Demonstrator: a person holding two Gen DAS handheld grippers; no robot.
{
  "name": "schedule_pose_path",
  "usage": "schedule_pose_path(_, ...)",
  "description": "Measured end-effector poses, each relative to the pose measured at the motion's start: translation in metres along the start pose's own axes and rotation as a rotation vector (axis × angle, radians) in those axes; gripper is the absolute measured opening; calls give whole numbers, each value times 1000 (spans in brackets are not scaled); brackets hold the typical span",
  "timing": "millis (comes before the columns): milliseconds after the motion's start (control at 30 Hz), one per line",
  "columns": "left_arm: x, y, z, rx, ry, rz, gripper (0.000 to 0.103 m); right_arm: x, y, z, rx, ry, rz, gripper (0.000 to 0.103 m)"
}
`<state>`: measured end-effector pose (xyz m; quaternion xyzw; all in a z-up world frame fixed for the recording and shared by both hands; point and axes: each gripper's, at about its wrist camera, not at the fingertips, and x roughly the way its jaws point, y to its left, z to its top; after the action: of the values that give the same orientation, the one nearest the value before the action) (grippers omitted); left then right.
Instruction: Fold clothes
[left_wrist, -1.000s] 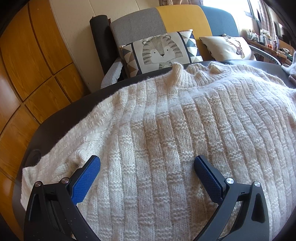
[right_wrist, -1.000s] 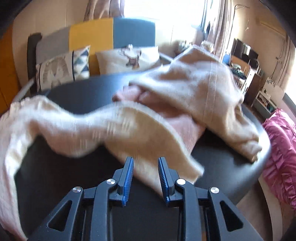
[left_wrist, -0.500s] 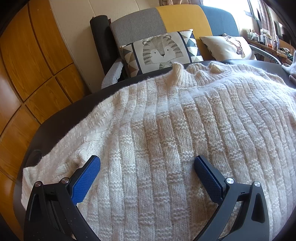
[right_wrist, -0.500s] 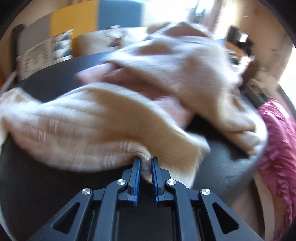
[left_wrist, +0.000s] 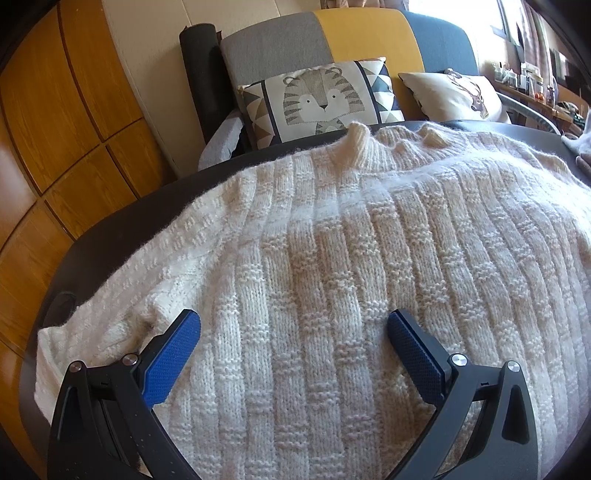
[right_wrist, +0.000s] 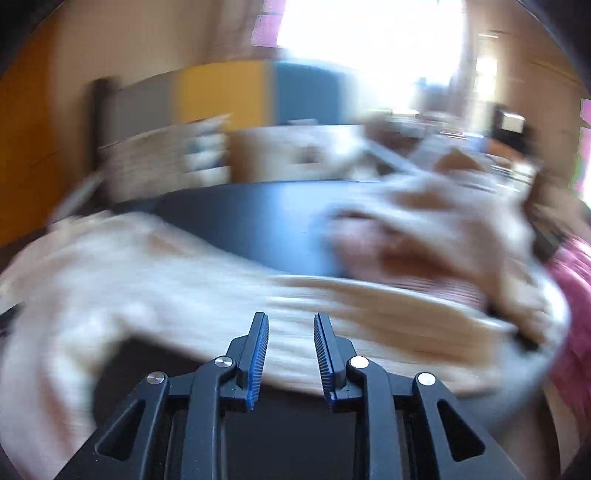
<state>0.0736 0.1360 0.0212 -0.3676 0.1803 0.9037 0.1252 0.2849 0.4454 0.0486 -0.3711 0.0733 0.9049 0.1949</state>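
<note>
A cream cable-knit sweater (left_wrist: 369, 240) lies spread flat over the dark round table (left_wrist: 122, 229), its collar (left_wrist: 358, 144) at the far edge. My left gripper (left_wrist: 291, 332) hovers wide open just above the sweater's near part, with nothing between its blue pads. The right wrist view is heavily blurred by motion. In it, the sweater's sleeve (right_wrist: 369, 314) stretches across the table (right_wrist: 251, 221) in front of my right gripper (right_wrist: 290, 325). That gripper's jaws stand a little apart, and no cloth is pinched between them.
A heap of beige and pink clothes (right_wrist: 443, 229) sits on the table's right side. A pink fabric (right_wrist: 576, 295) lies beyond the right rim. Behind the table stands a sofa (left_wrist: 280, 40) with a tiger cushion (left_wrist: 321, 99) and a white cushion (left_wrist: 454, 92). Wooden panels (left_wrist: 55, 110) line the left wall.
My right gripper closed on the sleeve half a second ago, swung left with it, and now stands parted again. The left gripper and the sweater's body have not moved.
</note>
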Motion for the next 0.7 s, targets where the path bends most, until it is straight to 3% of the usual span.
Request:
schedule_pose_path(133, -1, 2, -2, -11, 5, -3, 103, 46, 67, 15, -150, 96, 125, 25)
schedule_pose_path(233, -1, 4, -3, -20, 9, -12, 103, 88, 92, 19, -153, 207, 174, 25)
schedule_pose_path(333, 3, 8, -3, -37, 15, -33, 103, 104, 104, 27, -200, 195, 112, 26)
schedule_pose_path(467, 9, 17, -2, -84, 36, -87, 103, 133, 84, 45, -132, 226, 94, 25)
schedule_pose_path(600, 14, 22, -3, -122, 54, -126, 103, 149, 91, 62, -140, 230, 57, 25)
schedule_pose_path(700, 13, 21, -3, -127, 57, -118, 103, 124, 123, 61, -187, 191, 85, 26)
